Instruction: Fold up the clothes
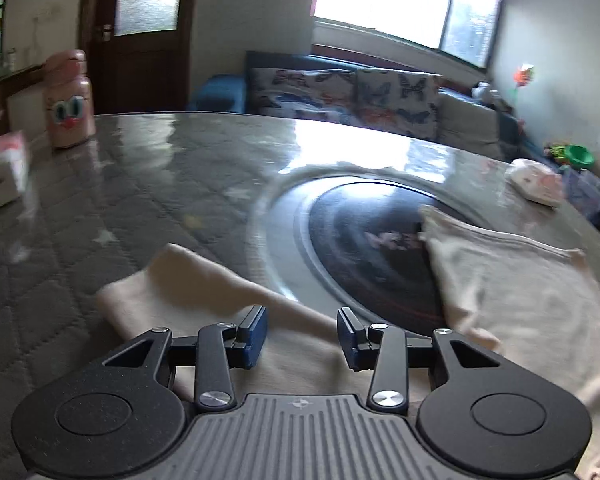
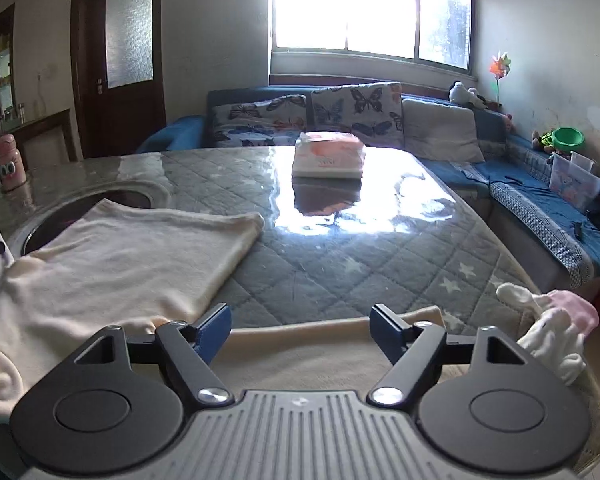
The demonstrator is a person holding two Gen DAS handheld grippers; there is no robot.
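**Cream garment spread on a quilted table, both grippers empty above it**

Left wrist view: the left gripper (image 1: 302,334) hovers low over a cream garment (image 1: 512,300), its blue-padded jaws partly apart with nothing between them. The whole picture is smeared by motion blur. The garment lies on a table (image 1: 120,184) covered with a grey quilted, star-printed cloth under a glossy sheet. A folded strip of the cloth lies left of the gripper and a broader panel right of it, overlapping a dark round inset (image 1: 364,248) in the tabletop whose printed marking is too blurred to read. A pink bottle (image 1: 70,100) with a cartoon face stands at the table's far left; a tissue box (image 1: 2,172) beside it is cut off by the frame. A small pale bundle (image 1: 534,182) at the table's far right is too blurred to identify.

Right wrist view: the right gripper (image 2: 300,328) has its jaws wide apart and empty, above the garment's (image 2: 132,260) near hem. The garment's lower left runs out of frame. A tissue pack (image 2: 328,156) sits at the table's far side, partly lost in window glare. Small pale clothes (image 2: 548,328) lie at the table's near right corner, partly hidden behind the gripper.
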